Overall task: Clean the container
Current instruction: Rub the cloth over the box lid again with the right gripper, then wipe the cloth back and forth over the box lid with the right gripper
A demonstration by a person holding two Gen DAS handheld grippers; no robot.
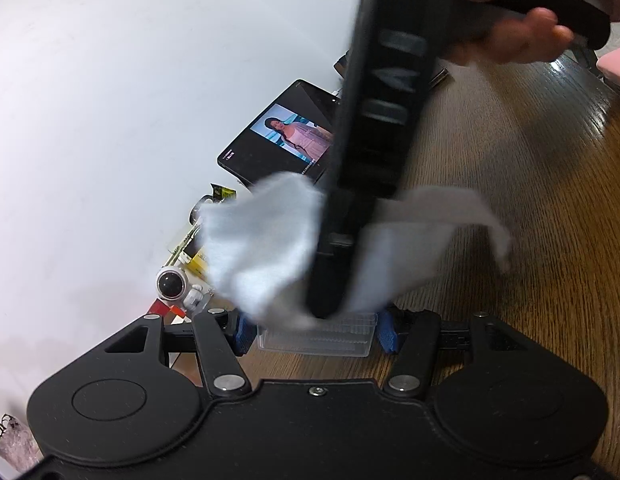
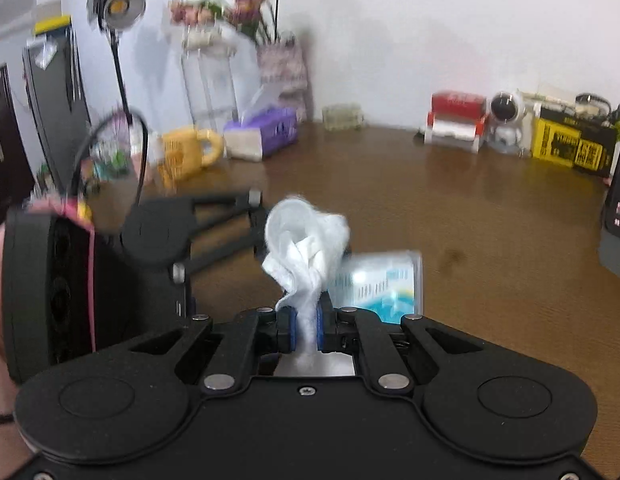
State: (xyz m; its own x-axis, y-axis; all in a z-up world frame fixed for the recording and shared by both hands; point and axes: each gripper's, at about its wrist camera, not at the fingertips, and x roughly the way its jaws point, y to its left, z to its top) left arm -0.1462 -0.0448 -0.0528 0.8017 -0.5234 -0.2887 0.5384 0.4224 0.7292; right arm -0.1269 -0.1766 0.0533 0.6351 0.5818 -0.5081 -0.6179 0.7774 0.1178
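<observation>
My left gripper (image 1: 316, 334) is shut on a small clear plastic container (image 1: 322, 340), its blue pads pressing on both ends. My right gripper (image 1: 326, 308) comes down from above, and its black body crosses the left wrist view. It is shut on a white cloth (image 1: 262, 248) that bunches at the container's opening. In the right wrist view the cloth (image 2: 306, 248) stands up from between the blue pads of the right gripper (image 2: 306, 320). The container (image 2: 382, 280), with a blue and white label, lies just right of the cloth. The left gripper's black linkage (image 2: 198, 232) shows at left.
The brown wooden table (image 2: 490, 240) carries a phone playing video (image 1: 278, 136), an astronaut figure (image 2: 506, 120), a yellow box (image 2: 570, 144), a red and white holder (image 2: 456, 120), a purple tissue box (image 2: 266, 132) and a yellow mug (image 2: 186, 156). A hand (image 1: 522, 36) holds the right gripper.
</observation>
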